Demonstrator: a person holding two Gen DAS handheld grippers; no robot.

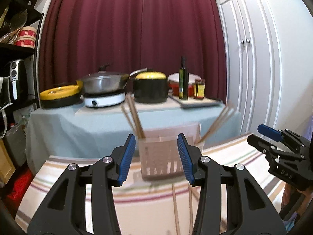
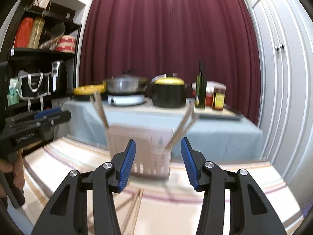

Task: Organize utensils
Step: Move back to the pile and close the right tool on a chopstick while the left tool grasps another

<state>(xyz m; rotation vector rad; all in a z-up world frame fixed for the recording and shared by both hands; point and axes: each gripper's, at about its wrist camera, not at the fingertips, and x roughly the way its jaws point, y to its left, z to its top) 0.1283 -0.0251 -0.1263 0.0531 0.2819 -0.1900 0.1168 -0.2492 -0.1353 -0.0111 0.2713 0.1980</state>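
A translucent slotted utensil holder [image 1: 163,154] [image 2: 139,152] stands on the striped tablecloth, blurred in both views. Wooden chopsticks [image 1: 135,117] [image 2: 100,109] lean out of its left side and more chopsticks [image 1: 219,123] [image 2: 183,125] lean out of its right side. Loose chopsticks [image 1: 176,209] [image 2: 135,209] lie flat on the cloth in front of the holder. My left gripper [image 1: 158,156] is open, just short of the holder, with nothing between its blue pads. My right gripper [image 2: 158,161] is open too, also facing the holder and empty. Each gripper shows at the edge of the other's view.
Behind stands a second table [image 1: 58,121] with a blue cloth, carrying a wok on a burner [image 1: 103,84], a black pot with a yellow lid [image 1: 150,88], an oil bottle [image 1: 183,78] and jars. A black shelf unit [image 2: 39,58] is at left, white cupboard doors [image 1: 252,58] at right.
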